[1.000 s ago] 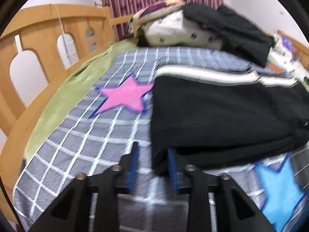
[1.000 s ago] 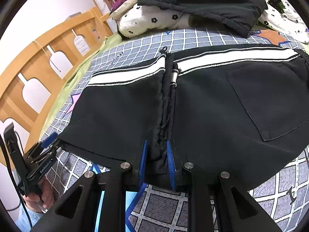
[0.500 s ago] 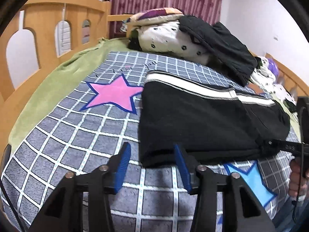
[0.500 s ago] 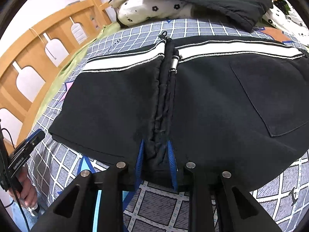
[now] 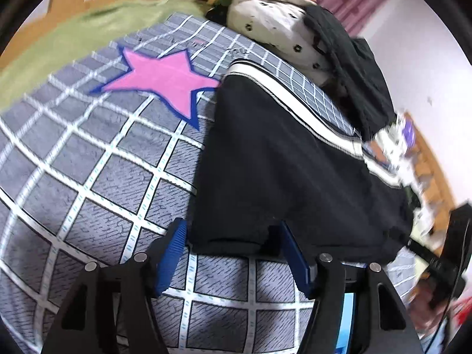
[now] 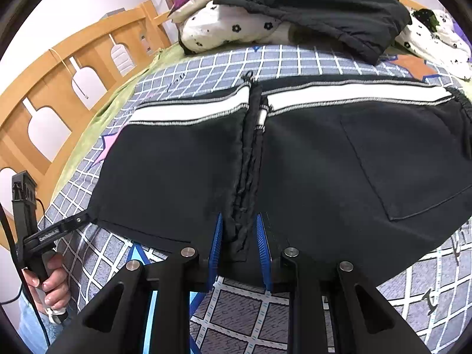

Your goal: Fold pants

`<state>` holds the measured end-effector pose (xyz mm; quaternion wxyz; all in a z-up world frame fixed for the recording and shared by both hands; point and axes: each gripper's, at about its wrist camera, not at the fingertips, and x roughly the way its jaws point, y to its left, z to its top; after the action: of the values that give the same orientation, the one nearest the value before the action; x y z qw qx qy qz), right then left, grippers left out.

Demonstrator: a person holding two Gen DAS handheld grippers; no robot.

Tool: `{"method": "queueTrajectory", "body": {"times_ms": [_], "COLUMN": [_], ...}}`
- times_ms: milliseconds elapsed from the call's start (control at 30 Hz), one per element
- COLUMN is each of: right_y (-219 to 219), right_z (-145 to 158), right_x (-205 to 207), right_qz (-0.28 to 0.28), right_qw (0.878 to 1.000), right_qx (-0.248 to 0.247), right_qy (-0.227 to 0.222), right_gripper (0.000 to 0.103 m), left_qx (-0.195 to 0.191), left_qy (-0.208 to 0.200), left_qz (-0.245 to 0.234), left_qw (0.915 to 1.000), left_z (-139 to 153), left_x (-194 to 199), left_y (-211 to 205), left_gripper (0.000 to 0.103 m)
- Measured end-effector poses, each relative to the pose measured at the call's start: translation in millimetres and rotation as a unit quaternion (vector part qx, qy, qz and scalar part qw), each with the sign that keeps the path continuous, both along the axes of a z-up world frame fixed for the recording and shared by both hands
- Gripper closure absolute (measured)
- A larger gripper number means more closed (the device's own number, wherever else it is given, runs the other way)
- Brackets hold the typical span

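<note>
Black pants (image 6: 324,162) with a white side stripe lie folded flat on the checked bedspread; they also show in the left wrist view (image 5: 280,162). My right gripper (image 6: 239,236) is shut on the pants' bunched middle seam at the near edge. My left gripper (image 5: 233,242) is open, its blue pads either side of the pants' near left corner, which lies between them on the bed. The left gripper also shows in the right wrist view (image 6: 59,230) at the pants' left corner.
The grey checked bedspread (image 5: 103,177) has a pink star (image 5: 165,79). Spotted pillows (image 6: 230,29) and a black garment (image 6: 309,3) are piled at the head of the bed. A wooden bed rail (image 6: 59,82) runs along the left.
My left gripper has opened wide, let go of the pants' corner and swung in low around it. My right gripper stays shut on the middle seam.
</note>
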<state>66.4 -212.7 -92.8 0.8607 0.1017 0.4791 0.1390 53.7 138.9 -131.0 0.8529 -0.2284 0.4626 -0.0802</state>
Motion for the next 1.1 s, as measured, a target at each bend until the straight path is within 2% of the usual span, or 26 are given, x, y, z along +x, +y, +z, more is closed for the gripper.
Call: {"method": "queueTrajectory", "body": {"times_ms": [100,167,233,333,400,467,533,633,700,767,867,1000,1100], "right_y": [-5.1,-11.9,-21.7,-36.7,-49.0,-63.6,-78.1,-101.2,-118.6,-137.5,-170.2,-207.0,-225.9], "right_z": [10.3,17.9,26.9,37.3,40.6,44.0,51.0,66.2,78.0,85.9,84.7,71.7,59.6], "right_x": [-3.0,-4.7,-7.8,-15.1,-21.4,-25.3,-24.4,-22.6,-24.1,-25.6,-23.5,-18.3,-17.3], "right_qz": [-0.003,-0.008,-0.016,-0.024,-0.034,-0.042,-0.045,-0.048,-0.055,-0.063,-0.091,-0.128,-0.147], "right_qw": [1.000,1.000,1.000,0.999,0.998,0.997,0.995,0.990,0.984,0.975,0.972,0.975,0.976], "right_qx": [-0.003,0.002,0.003,-0.015,-0.030,-0.049,-0.069,-0.101,-0.127,-0.153,-0.147,-0.126,-0.119], "right_qy": [-0.010,-0.016,-0.025,-0.041,-0.049,-0.052,-0.058,-0.081,-0.112,-0.145,-0.157,-0.130,-0.108], "right_gripper": [0.080,0.080,0.079,0.076,0.073,0.073,0.073,0.070,0.061,0.058,0.052,0.052,0.052], "left_qx": [-0.004,0.022,0.070,0.114,0.157,0.219,0.247,0.196,0.168,0.147,0.139,0.134,0.120], "left_qy": [0.000,-0.003,-0.011,-0.025,-0.045,-0.080,-0.116,-0.165,-0.182,-0.190,-0.180,-0.128,-0.118], "left_qz": [0.005,0.003,0.005,0.010,0.018,0.018,0.006,-0.045,-0.077,-0.119,-0.167,-0.232,-0.259], "left_qw": [1.0000,0.9997,0.9975,0.9932,0.9864,0.9723,0.9619,0.9656,0.9657,0.9635,0.9593,0.9549,0.9511], "left_z": [-2.0,-2.3,1.0,14.6,32.6,60.5,89.3,129.2,141.9,142.7,119.5,58.3,30.6], "left_x": [7.5,11.9,12.8,10.1,7.9,5.7,5.7,12.1,19.2,26.7,36.1,40.7,32.3], "left_y": [-3.6,-12.5,-20.7,-30.2,-43.4,-69.3,-97.1,-142.9,-175.5,-217.9,-281.3,-349.7,-359.0], "left_gripper": [0.042,0.047,0.068,0.084,0.086,0.087,0.087,0.088,0.088,0.088,0.088,0.088,0.088]}}
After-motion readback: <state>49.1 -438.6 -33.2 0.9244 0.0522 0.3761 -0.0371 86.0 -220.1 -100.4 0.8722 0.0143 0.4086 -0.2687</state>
